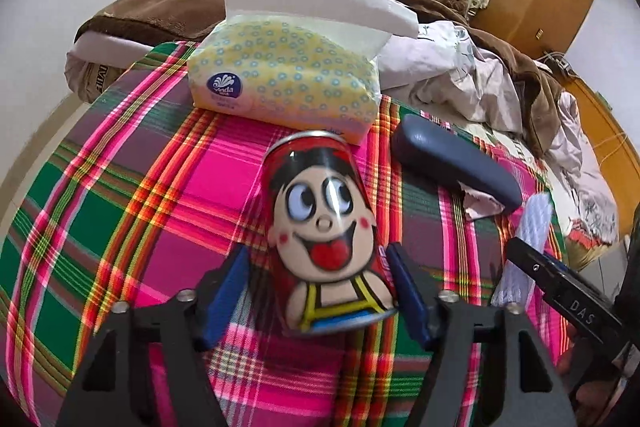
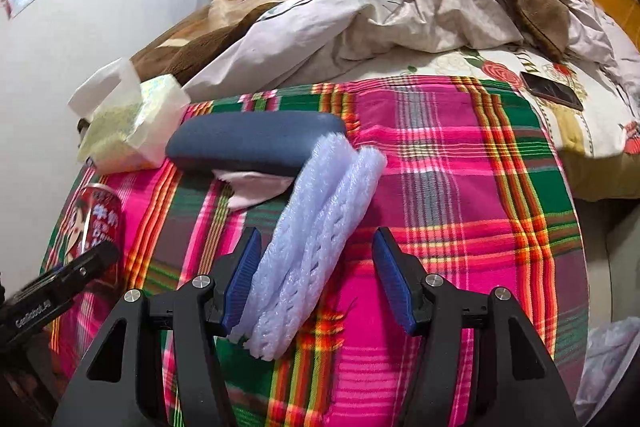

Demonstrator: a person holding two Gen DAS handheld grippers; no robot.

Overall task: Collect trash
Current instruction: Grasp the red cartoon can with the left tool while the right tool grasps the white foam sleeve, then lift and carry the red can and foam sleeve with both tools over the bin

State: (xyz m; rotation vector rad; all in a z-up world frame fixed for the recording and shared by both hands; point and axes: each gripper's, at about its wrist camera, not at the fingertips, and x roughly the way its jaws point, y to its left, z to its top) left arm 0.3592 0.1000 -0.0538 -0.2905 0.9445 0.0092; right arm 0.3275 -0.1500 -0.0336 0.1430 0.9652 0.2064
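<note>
A red drink can (image 1: pixel 326 231) with a cartoon face stands on the plaid blanket (image 1: pixel 120 207). My left gripper (image 1: pixel 320 295) is open, its blue pads on either side of the can's lower part with small gaps. The can also shows at the left of the right wrist view (image 2: pixel 98 223). A pale lilac foam net sleeve (image 2: pixel 316 239) lies on the blanket. My right gripper (image 2: pixel 320 279) is open around its near end, the left pad touching or nearly touching it. The sleeve shows in the left wrist view (image 1: pixel 528 239) too.
A yellow tissue pack (image 1: pixel 288 79) lies behind the can. A dark blue glasses case (image 2: pixel 256 141) lies on a crumpled pink tissue (image 2: pixel 256 187). A phone (image 2: pixel 552 91) lies on the floral sheet. Rumpled bedding (image 2: pixel 380 11) fills the back.
</note>
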